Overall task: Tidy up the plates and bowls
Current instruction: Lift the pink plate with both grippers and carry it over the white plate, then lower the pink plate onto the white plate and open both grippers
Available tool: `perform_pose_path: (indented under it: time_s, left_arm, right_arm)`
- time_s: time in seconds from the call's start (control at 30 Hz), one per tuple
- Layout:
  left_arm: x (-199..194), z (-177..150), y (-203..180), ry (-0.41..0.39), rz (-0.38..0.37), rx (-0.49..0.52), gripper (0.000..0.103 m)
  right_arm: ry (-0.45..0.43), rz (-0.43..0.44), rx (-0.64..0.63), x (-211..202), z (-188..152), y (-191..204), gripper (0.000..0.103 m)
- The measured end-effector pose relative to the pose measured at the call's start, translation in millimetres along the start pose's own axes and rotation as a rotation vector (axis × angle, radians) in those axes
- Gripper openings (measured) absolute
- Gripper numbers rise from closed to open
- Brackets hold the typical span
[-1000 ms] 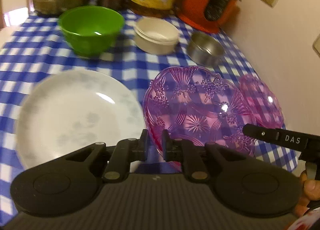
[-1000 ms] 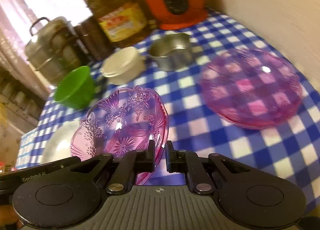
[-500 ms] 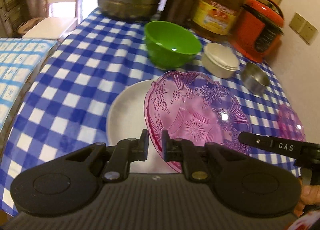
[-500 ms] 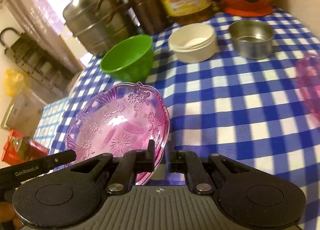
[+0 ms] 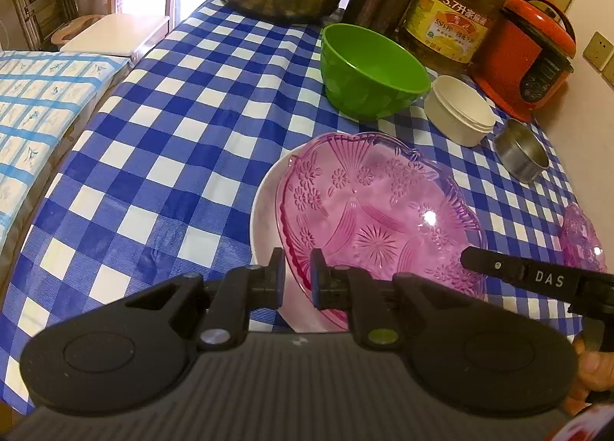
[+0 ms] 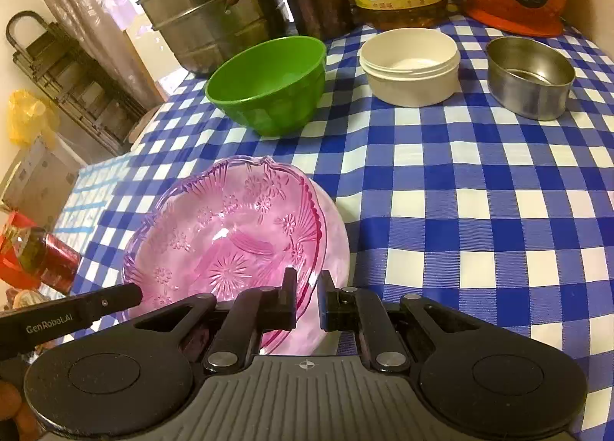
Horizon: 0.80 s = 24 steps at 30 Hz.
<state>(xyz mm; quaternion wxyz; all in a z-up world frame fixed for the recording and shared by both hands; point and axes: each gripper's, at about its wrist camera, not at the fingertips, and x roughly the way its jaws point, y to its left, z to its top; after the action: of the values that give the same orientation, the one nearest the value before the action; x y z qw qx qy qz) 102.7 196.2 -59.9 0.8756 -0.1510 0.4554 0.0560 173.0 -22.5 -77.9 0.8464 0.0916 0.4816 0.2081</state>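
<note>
Both claws are pinching the pink dish (image 5: 378,210) by opposite sides of its rim: the left gripper (image 5: 297,274) is clamping the near edge in its view, and the right gripper (image 6: 307,297) is nipping the other side, jaws nearly closed on the thin lip. The dish is hovering over the white plate (image 5: 264,210); whether they are touching is unclear. It is looking stiff, light, glossy and likely slippery and brittle, so gripping the rim on two sides is suiting it.
</note>
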Motion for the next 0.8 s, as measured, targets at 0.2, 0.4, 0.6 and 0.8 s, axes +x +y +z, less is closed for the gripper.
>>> perform_pose_path:
  time_s: [0.2,0.4,0.6,0.8]
  left_arm:
    - [5,-1,3,0.011,0.001,-0.004,0.011]
    - [7,-1,3,0.01,0.004,-0.007,0.011]
    - [8,-1,4,0.003,0.006,-0.002,0.012]
    - [5,-2,2,-0.007,0.009,0.006,0.02]
  right_arm:
    - [0.002,-0.015,-0.042,6,-1,5,0.011]
    - [0.009,-0.021,-0.054,10,-3,6,0.011]
    - [0.015,-0.03,-0.076,13,-7,8,0.012]
    - [-0.004,-0.008,-0.077,10,-7,8,0.034]
